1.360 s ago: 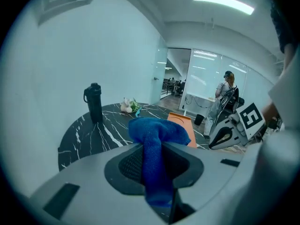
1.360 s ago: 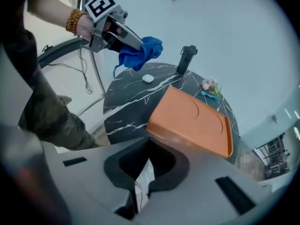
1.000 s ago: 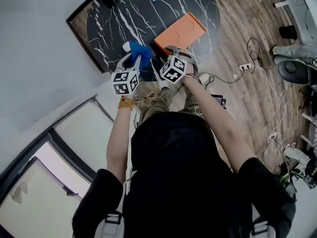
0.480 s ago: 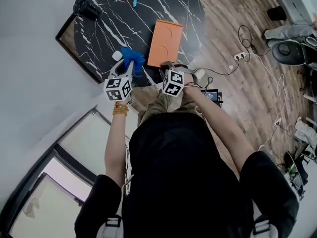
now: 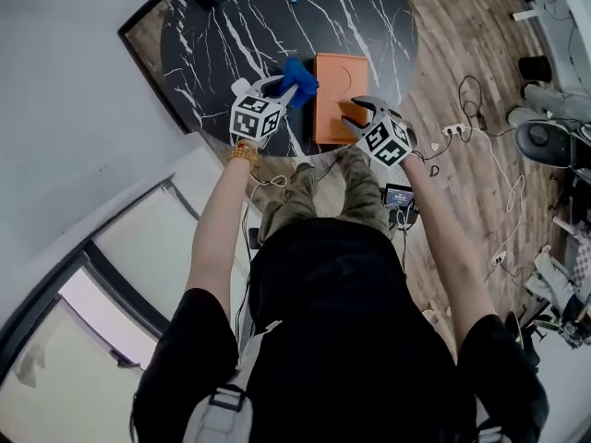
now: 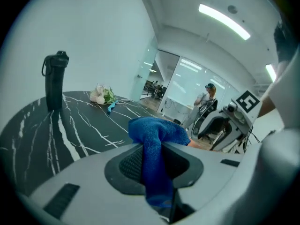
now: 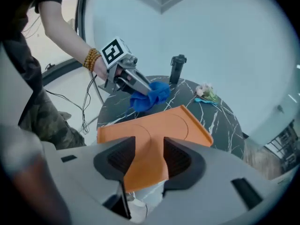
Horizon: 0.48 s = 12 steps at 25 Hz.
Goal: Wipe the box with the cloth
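Left gripper (image 5: 280, 88) clamped on cloth (image 5: 297, 74), just beside box (image 5: 338, 90). Right gripper (image 5: 354, 112) jaws opening, box's near corner between them, pads off it. Box flat at table's (image 5: 222, 35) near edge.

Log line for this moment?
left gripper: shut on cloth | right gripper: opening, box corner between jaws | cloth beside box

Glossy black marble-look bench (image 5: 212, 35) veined in white, nubby blue woven cloth (image 5: 297, 74), smooth matt orange box (image 5: 338, 100) with a card-like face, matt grey plastic fingers (image 6: 84, 182) of the left gripper (image 6: 157, 161), black ribbed rubbery pads (image 6: 131, 162), low-sheen wood-plank floor (image 5: 462, 26)
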Available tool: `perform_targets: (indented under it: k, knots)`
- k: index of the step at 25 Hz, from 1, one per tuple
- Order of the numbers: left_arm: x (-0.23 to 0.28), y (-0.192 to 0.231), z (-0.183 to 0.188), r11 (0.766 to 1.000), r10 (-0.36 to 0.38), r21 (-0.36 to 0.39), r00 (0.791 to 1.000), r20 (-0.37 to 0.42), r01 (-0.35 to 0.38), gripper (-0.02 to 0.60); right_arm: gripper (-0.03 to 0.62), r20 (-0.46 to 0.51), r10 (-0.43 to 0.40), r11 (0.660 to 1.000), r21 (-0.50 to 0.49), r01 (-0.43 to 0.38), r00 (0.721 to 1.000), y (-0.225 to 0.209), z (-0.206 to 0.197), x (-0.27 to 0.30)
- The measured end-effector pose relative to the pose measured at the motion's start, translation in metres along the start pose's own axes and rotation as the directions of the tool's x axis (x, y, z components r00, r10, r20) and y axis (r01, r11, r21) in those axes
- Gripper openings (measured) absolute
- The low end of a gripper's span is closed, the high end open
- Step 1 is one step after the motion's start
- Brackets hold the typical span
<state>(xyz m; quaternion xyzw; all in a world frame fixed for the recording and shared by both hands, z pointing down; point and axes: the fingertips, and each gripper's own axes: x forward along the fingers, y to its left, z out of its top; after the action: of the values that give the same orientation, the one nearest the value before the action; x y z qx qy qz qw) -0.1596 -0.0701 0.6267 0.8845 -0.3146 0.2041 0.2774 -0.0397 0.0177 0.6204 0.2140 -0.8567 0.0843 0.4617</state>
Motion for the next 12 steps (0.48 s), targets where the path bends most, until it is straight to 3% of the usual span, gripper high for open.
perform_targets:
  k: [3,5,6,9,10,12]
  knots:
    - [0.029,0.034,0.012,0.992,0.016,-0.129,0.999,0.039,-0.011,0.094,0.181,-0.142,0.064,0.996,-0.058,-0.073,0.988,-0.004,0.004,0.026]
    - [0.048,0.049,0.016,0.966,-0.004,-0.257,1.0,0.027,0.011,0.092,0.181,-0.203,0.081,0.994,-0.051,-0.093,0.976,-0.002,-0.002,0.035]
    - [0.058,0.048,0.015,0.937,-0.053,-0.343,0.998,0.02,0.057,0.092,0.181,-0.213,0.08,0.996,-0.032,-0.089,0.974,-0.001,-0.005,0.036]
    - [0.08,0.024,0.002,0.797,-0.234,-0.571,0.972,0.006,0.195,0.086,0.181,-0.197,0.059,0.998,0.03,-0.054,0.979,-0.004,-0.009,0.034]
    - [0.081,0.016,-0.004,0.766,-0.26,-0.608,0.966,0.003,0.208,0.083,0.181,-0.192,0.057,0.998,0.044,-0.05,0.98,-0.005,-0.009,0.034]
    - [0.068,0.005,-0.022,0.732,-0.273,-0.648,0.962,0.001,0.208,0.078,0.183,-0.192,0.072,0.996,0.055,-0.063,0.979,-0.003,-0.006,0.037]
